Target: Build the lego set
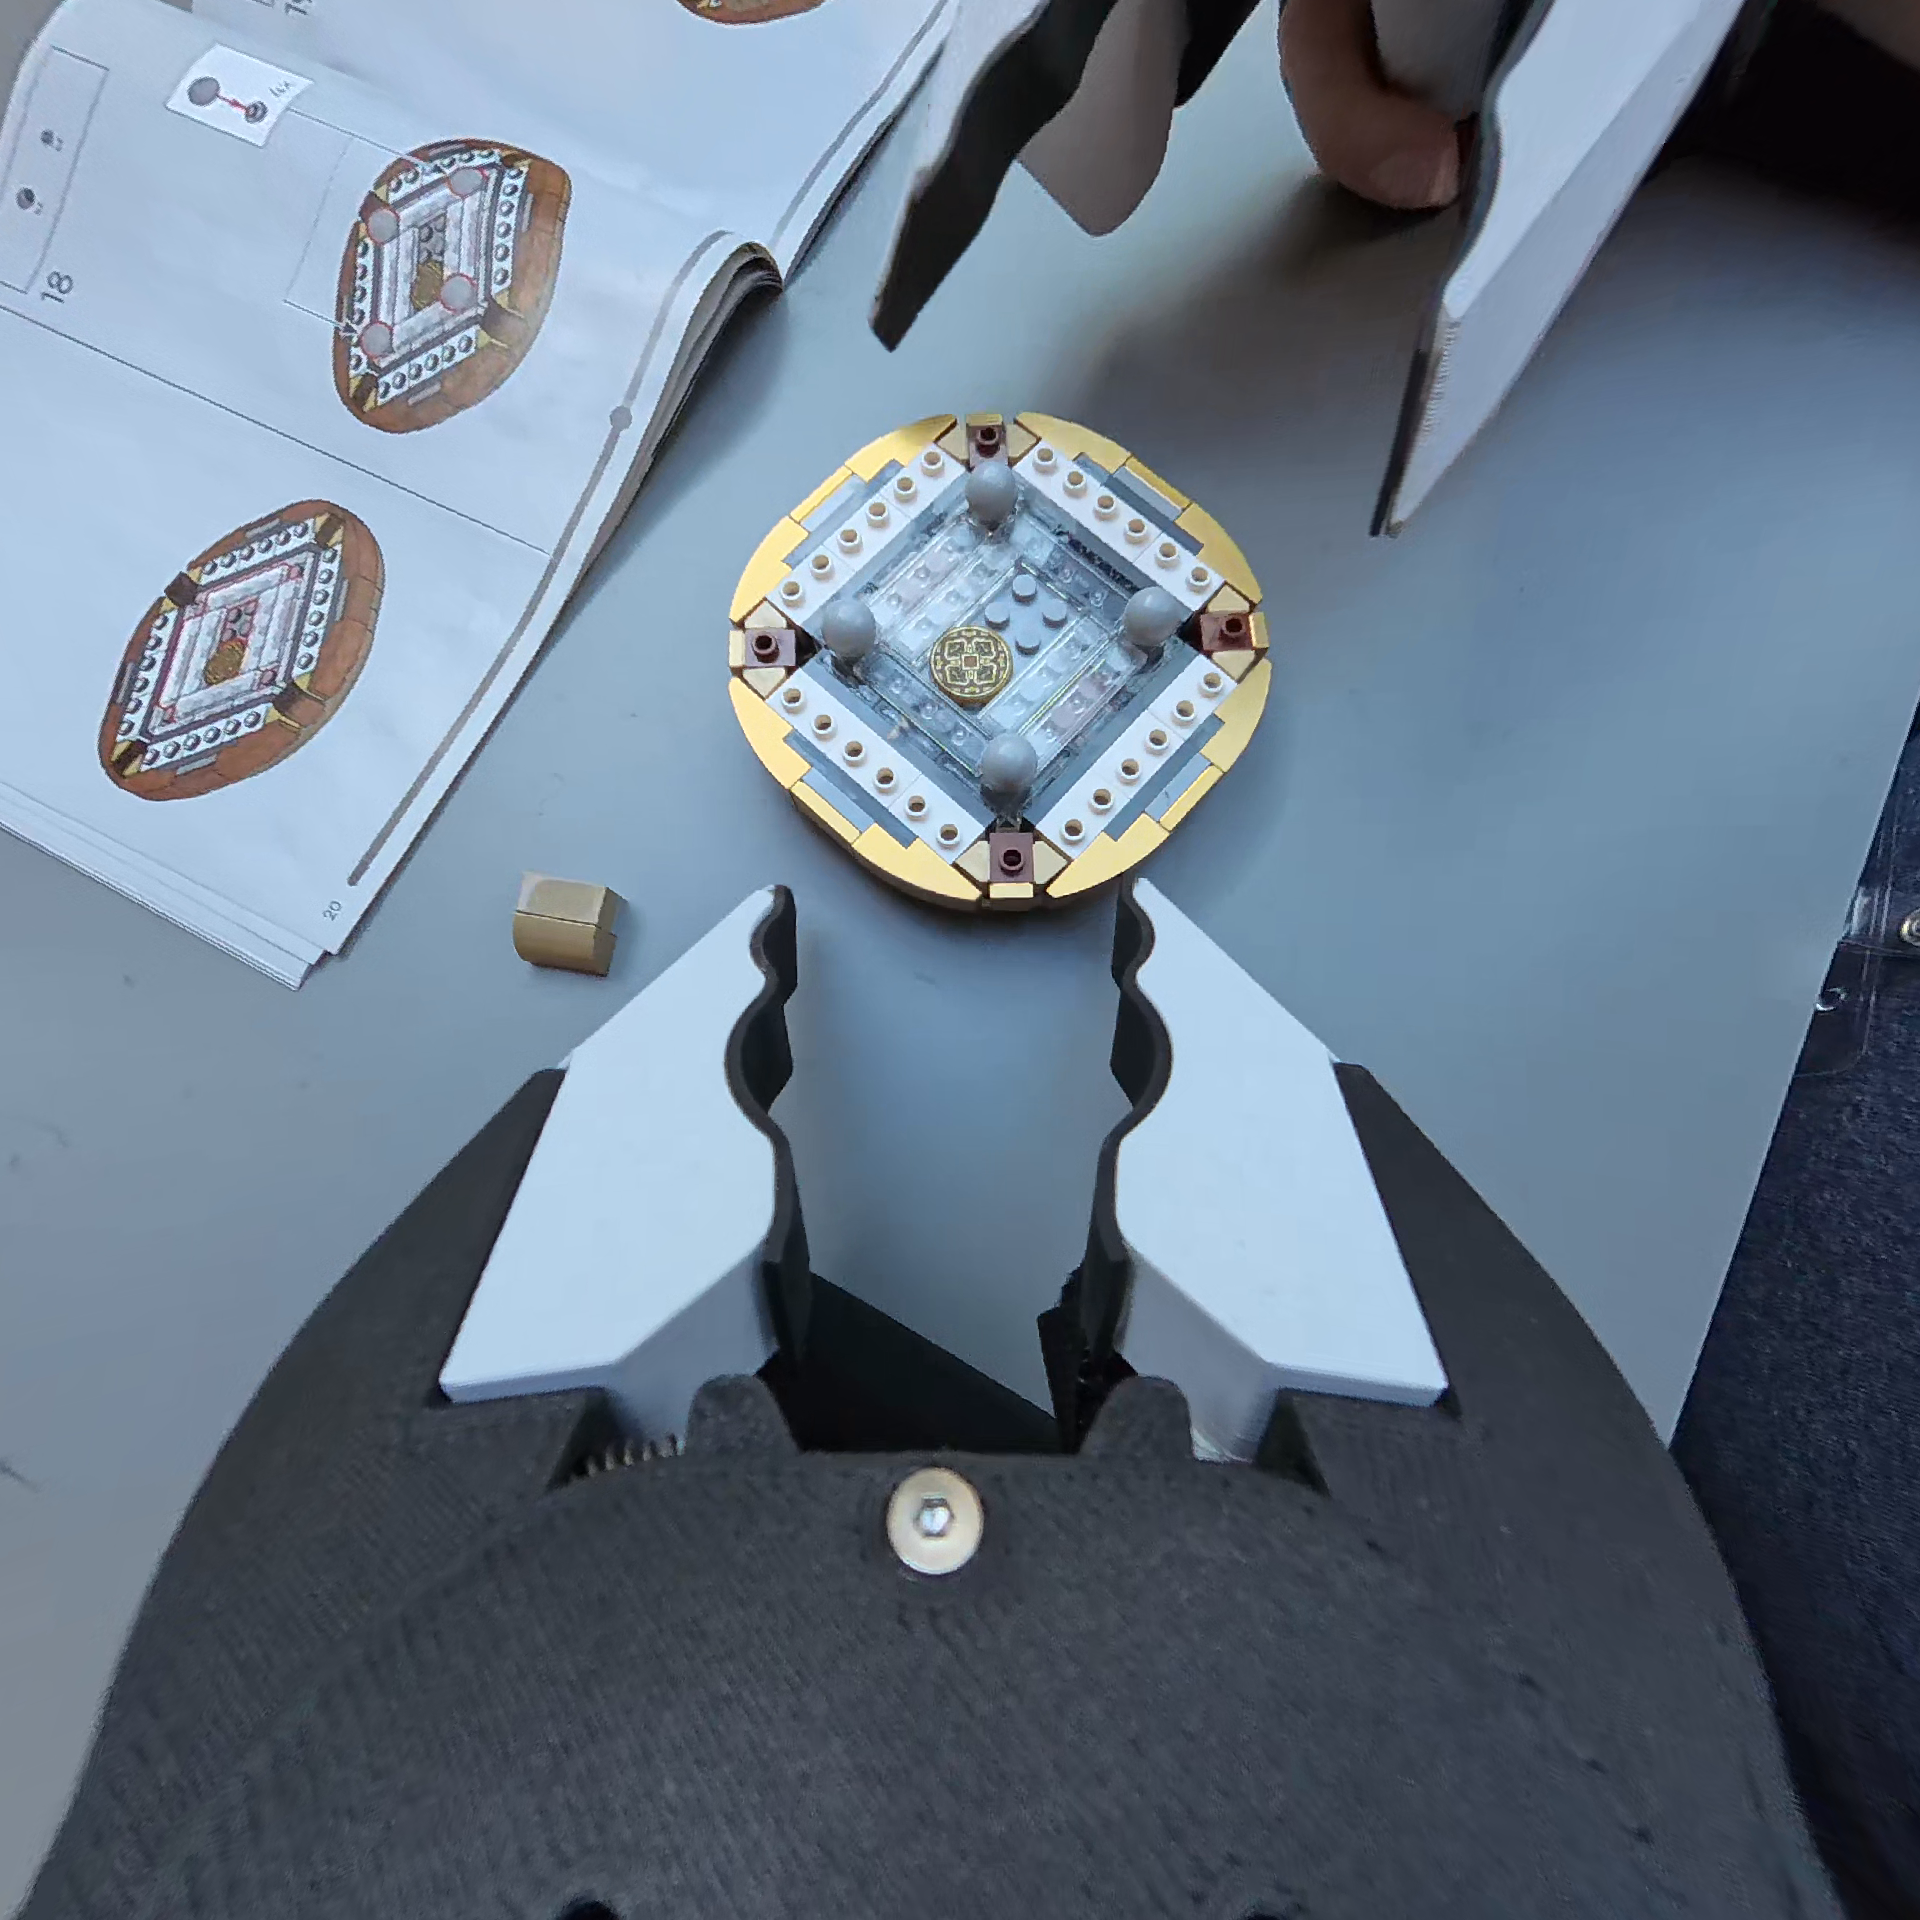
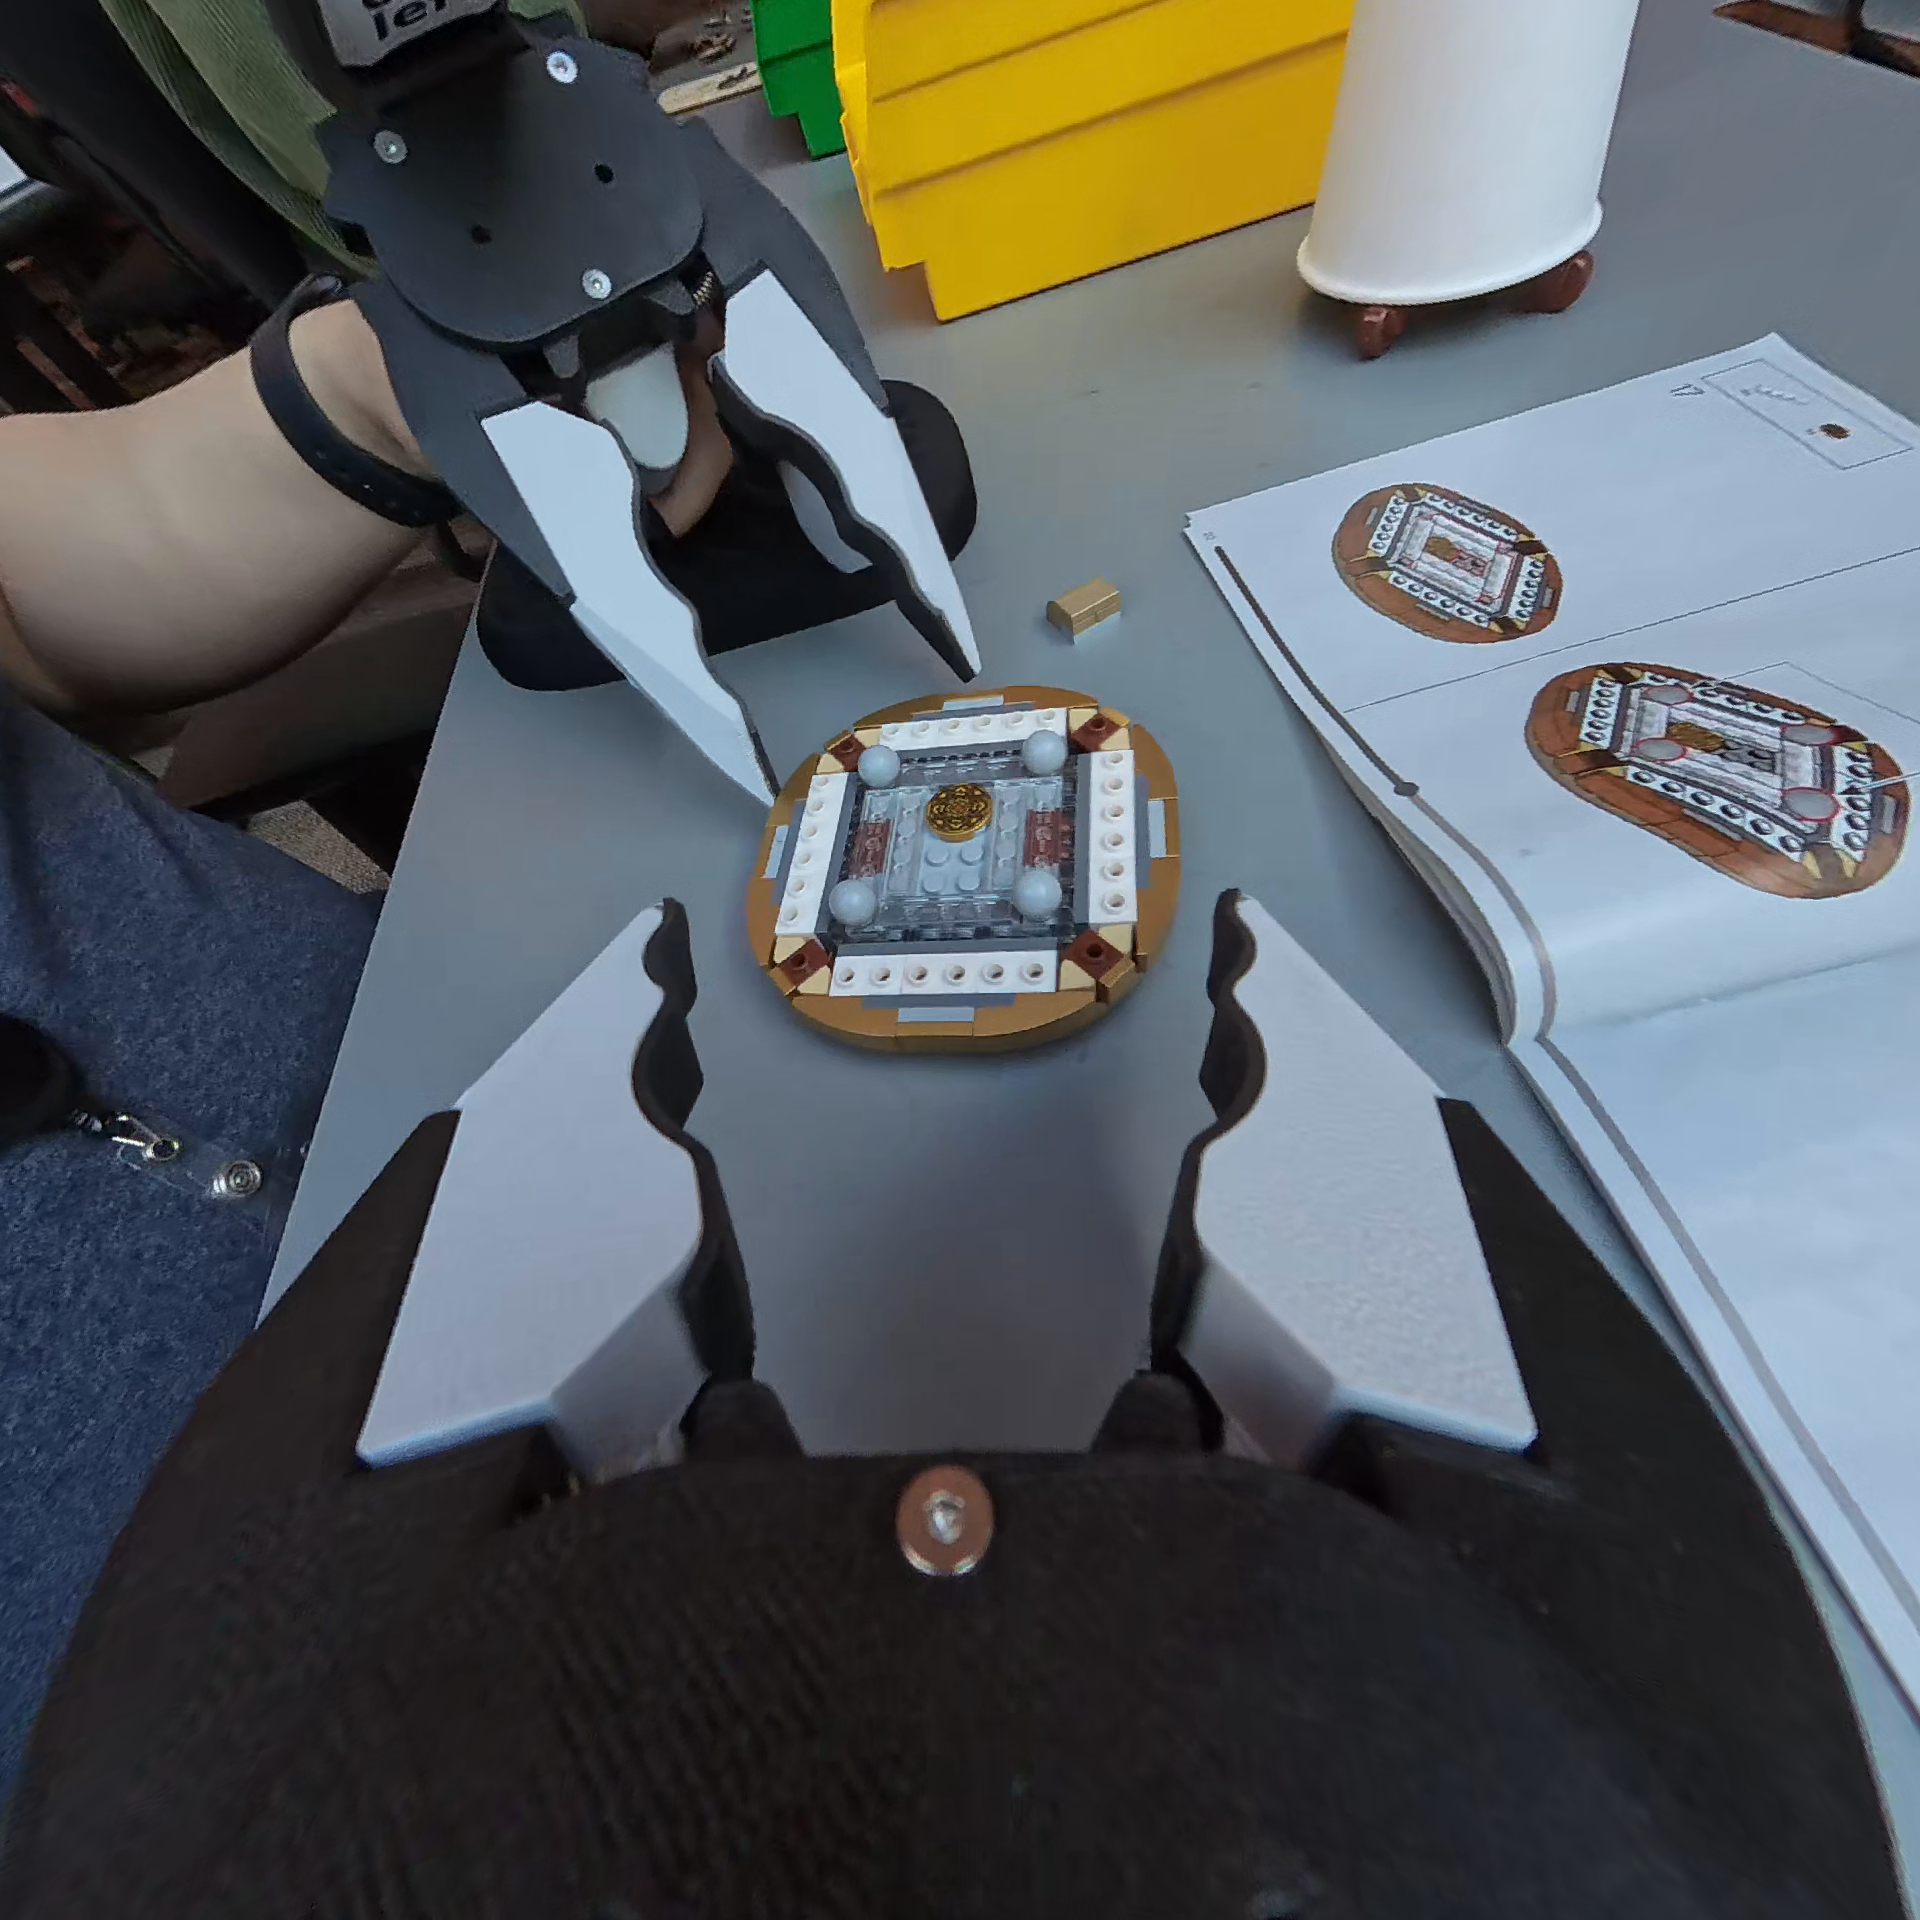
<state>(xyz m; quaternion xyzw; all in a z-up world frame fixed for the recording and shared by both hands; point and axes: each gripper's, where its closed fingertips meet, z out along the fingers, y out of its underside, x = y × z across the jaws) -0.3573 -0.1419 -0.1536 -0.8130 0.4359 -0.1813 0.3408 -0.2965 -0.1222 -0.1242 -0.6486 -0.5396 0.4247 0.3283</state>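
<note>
Grey tabletop (image 2: 935,1195), evenly lit

lego build (image 1: 997,660) on table (image 1: 1455,831), between both grippers | loose brick (image 1: 566,923) beside it | instruction booklet (image 1: 312,416) beyond brick | bins (image 2: 1081,135) behind

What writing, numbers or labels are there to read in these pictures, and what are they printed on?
Instruction booklet: printed step and page numbers and a small parts-count callout; I do not copy them out.
White label above the left gripper: letters, cut off by the frame.
Round gold tile on the lego model: ornament only, no letters.
</note>
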